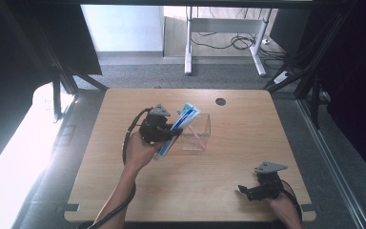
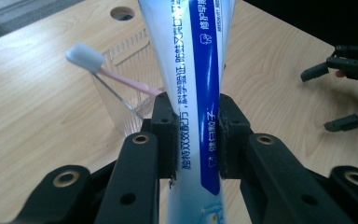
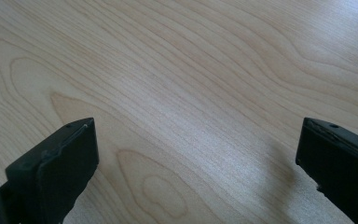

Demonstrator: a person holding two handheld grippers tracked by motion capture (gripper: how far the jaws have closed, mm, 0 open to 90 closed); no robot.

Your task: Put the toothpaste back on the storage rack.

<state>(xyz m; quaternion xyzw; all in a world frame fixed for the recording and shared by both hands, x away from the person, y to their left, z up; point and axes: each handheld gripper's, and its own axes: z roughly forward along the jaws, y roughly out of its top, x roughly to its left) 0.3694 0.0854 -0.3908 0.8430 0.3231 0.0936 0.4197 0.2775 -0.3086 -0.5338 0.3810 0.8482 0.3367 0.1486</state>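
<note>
At the near right corner of the wooden worktop (image 1: 228, 181), the right gripper (image 1: 253, 190) sits low in the person's hand, its jaws spread wide with nothing between them; in its own view they frame bare wood grain. Farther in and to the left, the left gripper (image 1: 170, 134) is clamped across the middle of a white and blue toothpaste tube (image 1: 178, 128), which it holds tilted above the worktop, the upper end leaning toward a clear cup (image 1: 198, 133). The left gripper view shows the tube (image 2: 198, 93) pinched tight between the two pads, printed text running along it. Just behind the tube stands the cup (image 2: 130, 88), and a pink toothbrush (image 2: 109, 70) rests in it, white head (image 2: 85, 57) sticking out past the rim. Near the far edge is a round hole (image 1: 220, 101).
</note>
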